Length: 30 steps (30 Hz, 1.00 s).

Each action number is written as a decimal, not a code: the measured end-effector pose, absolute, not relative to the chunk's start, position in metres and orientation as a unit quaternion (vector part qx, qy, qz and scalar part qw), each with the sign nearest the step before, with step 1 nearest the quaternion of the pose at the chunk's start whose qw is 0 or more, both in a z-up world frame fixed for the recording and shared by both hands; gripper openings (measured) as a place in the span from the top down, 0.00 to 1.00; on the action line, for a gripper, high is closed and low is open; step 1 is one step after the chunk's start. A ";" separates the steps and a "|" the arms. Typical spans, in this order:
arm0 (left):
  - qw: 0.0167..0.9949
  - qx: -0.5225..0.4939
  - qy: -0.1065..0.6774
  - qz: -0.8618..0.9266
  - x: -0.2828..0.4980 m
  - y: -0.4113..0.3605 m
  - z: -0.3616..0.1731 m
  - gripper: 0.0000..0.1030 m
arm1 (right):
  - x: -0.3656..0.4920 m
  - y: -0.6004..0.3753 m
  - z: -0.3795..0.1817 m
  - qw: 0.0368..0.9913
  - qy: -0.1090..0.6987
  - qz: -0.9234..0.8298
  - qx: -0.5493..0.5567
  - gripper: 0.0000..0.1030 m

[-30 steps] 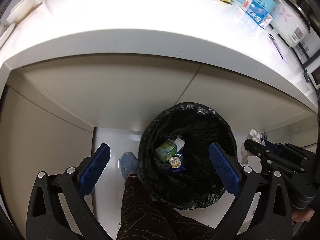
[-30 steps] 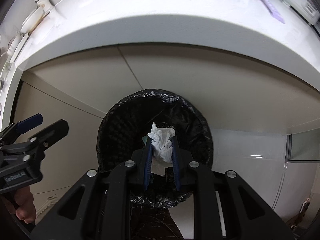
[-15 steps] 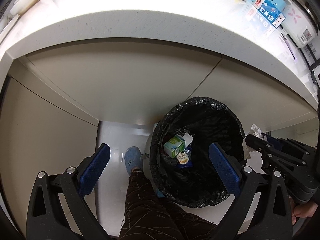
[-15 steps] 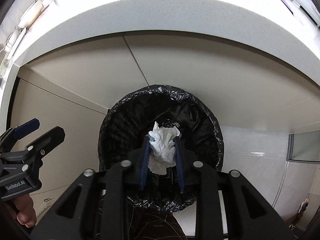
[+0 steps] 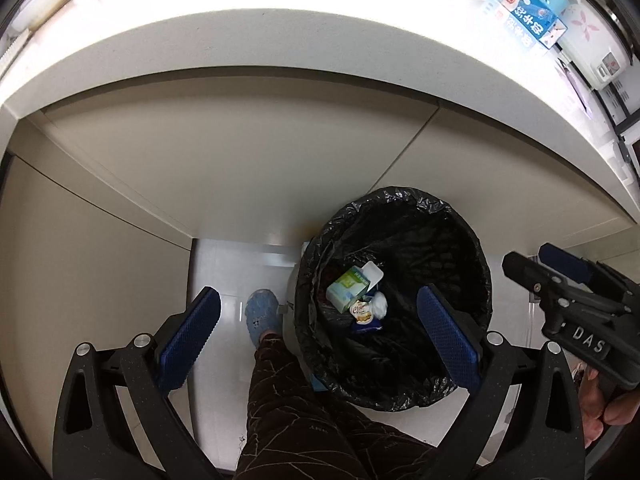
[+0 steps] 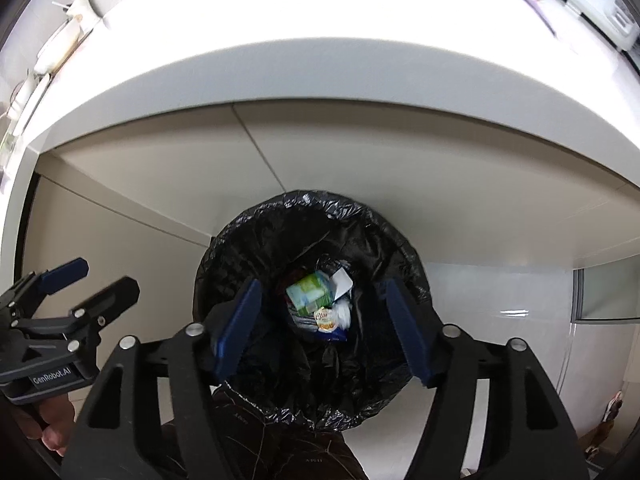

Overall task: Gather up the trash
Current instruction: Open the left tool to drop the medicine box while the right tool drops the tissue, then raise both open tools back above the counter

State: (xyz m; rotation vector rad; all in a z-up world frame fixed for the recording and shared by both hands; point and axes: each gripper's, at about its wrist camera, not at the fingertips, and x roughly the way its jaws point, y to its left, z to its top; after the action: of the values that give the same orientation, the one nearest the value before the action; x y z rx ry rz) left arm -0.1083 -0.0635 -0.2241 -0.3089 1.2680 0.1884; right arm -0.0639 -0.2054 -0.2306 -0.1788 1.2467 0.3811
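A round bin with a black liner (image 5: 460, 248) stands on the floor under the counter; it also shows in the right wrist view (image 6: 248, 248). At its bottom lie a green carton (image 5: 347, 285), a snack wrapper (image 5: 363, 314) and a crumpled white tissue (image 5: 380, 303); the tissue also shows in the right wrist view (image 6: 343, 314). My right gripper (image 6: 322, 326) is open and empty right above the bin. My left gripper (image 5: 318, 330) is open and empty, above the bin's left rim.
The white counter (image 5: 280, 40) overhangs the bin, with beige cabinet fronts (image 5: 240, 152) behind it. A blue milk carton (image 5: 528, 20) and a rice cooker (image 5: 592, 40) stand on the counter at the right. The person's leg and blue slipper (image 5: 262, 316) are left of the bin.
My right gripper has opened and the white tissue it held has dropped into the bin. The left gripper has drifted left, so the bin now sits more to its right.
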 end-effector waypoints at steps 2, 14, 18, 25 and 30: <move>0.791 -0.143 0.588 0.086 -0.109 -0.065 -0.221 0.07 | -0.064 -0.209 -0.227 0.794 0.577 0.176 -0.079 0.34; 0.806 -0.150 0.568 0.073 -0.112 -0.075 -0.181 0.07 | -0.069 -0.236 -0.172 0.837 0.525 0.136 -0.078 0.11; 0.814 -0.147 0.557 0.072 -0.111 -0.082 -0.161 0.06 | -0.071 -0.244 -0.152 0.850 0.505 0.132 -0.068 0.09; 0.832 -0.136 0.532 0.077 -0.099 -0.084 -0.116 0.06 | -0.065 -0.253 -0.112 0.864 0.483 0.134 -0.054 0.09; 0.846 -0.126 0.513 0.064 -0.078 -0.082 -0.093 0.07 | -0.048 -0.259 -0.091 0.869 0.475 0.135 -0.037 0.09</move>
State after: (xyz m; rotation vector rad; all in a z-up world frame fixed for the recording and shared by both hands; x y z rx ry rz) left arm -0.0779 -0.0819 -0.0933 -0.2647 1.0830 0.1340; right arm -0.0481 -0.2587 -0.0911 -0.0774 0.9929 0.2817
